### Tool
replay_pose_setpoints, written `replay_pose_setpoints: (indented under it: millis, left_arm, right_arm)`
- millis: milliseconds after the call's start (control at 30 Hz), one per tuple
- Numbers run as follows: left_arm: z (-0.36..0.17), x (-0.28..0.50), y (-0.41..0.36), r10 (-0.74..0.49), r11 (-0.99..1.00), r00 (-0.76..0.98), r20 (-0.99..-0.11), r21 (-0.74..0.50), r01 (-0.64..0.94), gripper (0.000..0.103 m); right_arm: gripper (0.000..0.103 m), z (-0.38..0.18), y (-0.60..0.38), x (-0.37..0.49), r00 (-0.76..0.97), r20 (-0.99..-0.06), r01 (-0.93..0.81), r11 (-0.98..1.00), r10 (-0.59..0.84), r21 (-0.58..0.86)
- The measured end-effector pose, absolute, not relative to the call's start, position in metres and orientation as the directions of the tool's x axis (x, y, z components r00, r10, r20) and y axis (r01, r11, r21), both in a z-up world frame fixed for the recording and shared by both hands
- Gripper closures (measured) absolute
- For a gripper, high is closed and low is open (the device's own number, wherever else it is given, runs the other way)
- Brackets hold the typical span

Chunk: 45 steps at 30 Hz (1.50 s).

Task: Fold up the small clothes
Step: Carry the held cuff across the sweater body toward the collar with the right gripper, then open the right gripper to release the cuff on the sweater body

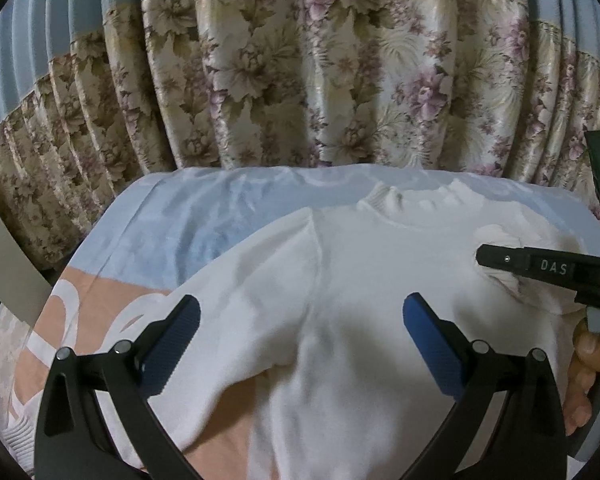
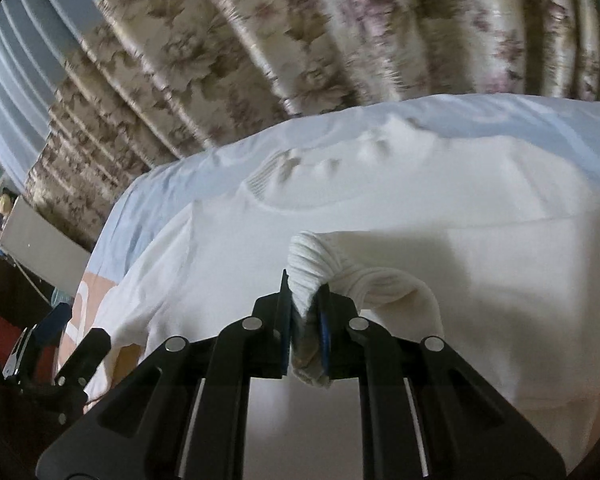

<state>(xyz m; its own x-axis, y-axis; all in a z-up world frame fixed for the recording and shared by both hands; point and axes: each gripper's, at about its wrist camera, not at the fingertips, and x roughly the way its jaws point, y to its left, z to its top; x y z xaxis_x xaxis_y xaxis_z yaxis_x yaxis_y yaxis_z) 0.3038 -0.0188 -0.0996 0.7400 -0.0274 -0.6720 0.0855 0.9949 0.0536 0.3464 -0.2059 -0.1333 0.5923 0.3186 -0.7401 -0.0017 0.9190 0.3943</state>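
A white sweater point(image 1: 360, 280) lies flat on the bed, collar point(image 1: 400, 204) toward the curtain. My left gripper point(image 1: 300, 316) is open and empty, hovering over the sweater's chest, with the left sleeve point(image 1: 236, 292) below its left finger. My right gripper point(image 2: 306, 300) is shut on the ribbed cuff point(image 2: 312, 264) of the right sleeve, folded in over the body point(image 2: 500, 300). It also shows in the left wrist view point(image 1: 496, 262) at the right, pinching the cuff point(image 1: 496, 236).
The bed has a pale blue and peach sheet point(image 1: 180, 216). A floral curtain point(image 1: 300, 80) hangs close behind the bed. A grey board point(image 1: 4, 260) stands at the left. A hand point(image 1: 588, 360) holds the right gripper's handle.
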Motion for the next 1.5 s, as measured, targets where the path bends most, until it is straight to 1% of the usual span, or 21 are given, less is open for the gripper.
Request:
replay_pose_setpoints:
  millis: [367,567,867,1000,1167,1200,1233,1267,1333,1367,1400,1433,1500]
  left_arm:
    - [-0.117,0.333,0.033,0.043,0.998,0.720,-0.693,0.066,0.004,0.002]
    - [-0.122,0.349,0.057,0.057,0.998,0.709,-0.703,0.058,-0.023,0.002]
    - [-0.130,0.355,0.078,0.070,0.998,0.691,-0.719,0.053,-0.045,0.002]
    - [-0.132,0.352,0.082,0.069,0.998,0.688,-0.722,0.049,-0.049,0.002]
    - [-0.131,0.349,0.085,0.072,0.997,0.691,-0.719,0.049,-0.052,0.002]
    - [-0.131,0.349,0.085,0.075,0.997,0.691,-0.719,0.050,-0.056,0.002]
    - [-0.130,0.348,0.087,0.076,0.997,0.691,-0.719,0.047,-0.060,0.002]
    - [-0.129,0.348,0.089,0.078,0.997,0.690,-0.720,0.046,-0.064,0.002]
    - [-0.128,0.346,0.092,0.081,0.997,0.691,-0.718,0.049,-0.066,0.002]
    - [-0.127,0.345,0.093,0.082,0.997,0.690,-0.719,0.053,-0.064,0.002]
    - [-0.127,0.344,0.094,0.083,0.997,0.690,-0.719,0.056,-0.062,0.002]
    - [-0.126,0.341,0.096,0.086,0.996,0.692,-0.717,0.058,-0.063,0.002]
    - [-0.124,0.336,0.101,0.090,0.996,0.691,-0.718,0.060,-0.067,0.002]
  right_arm:
    - [0.092,-0.135,-0.131,0.368,0.597,-0.768,-0.092,0.971,0.231,0.220]
    - [0.092,-0.132,-0.095,0.375,0.609,-0.770,-0.114,0.982,0.189,0.151]
    - [0.091,-0.141,-0.048,0.381,0.626,-0.780,-0.090,0.994,0.008,-0.062]
    - [0.091,-0.144,-0.039,0.381,0.628,-0.778,-0.075,0.992,-0.034,-0.104]
    - [0.090,-0.145,-0.027,0.383,0.625,-0.780,-0.089,0.990,-0.030,-0.109]
    - [0.088,-0.145,-0.025,0.383,0.627,-0.779,-0.090,0.990,-0.031,-0.112]
    - [0.084,-0.145,-0.024,0.384,0.628,-0.778,-0.092,0.990,-0.024,-0.105]
    - [0.083,-0.145,-0.024,0.384,0.628,-0.778,-0.097,0.991,-0.009,-0.090]
    - [0.068,-0.145,-0.023,0.382,0.618,-0.786,-0.105,0.992,0.009,-0.071]
    - [0.064,-0.144,-0.023,0.380,0.617,-0.786,-0.110,0.993,0.031,-0.046]
    - [0.059,-0.142,-0.024,0.377,0.621,-0.783,-0.111,0.993,0.050,-0.025]
    - [0.056,-0.139,-0.025,0.374,0.627,-0.777,-0.110,0.994,0.055,-0.019]
    - [0.055,-0.131,-0.029,0.366,0.643,-0.762,-0.107,0.994,0.077,0.011]
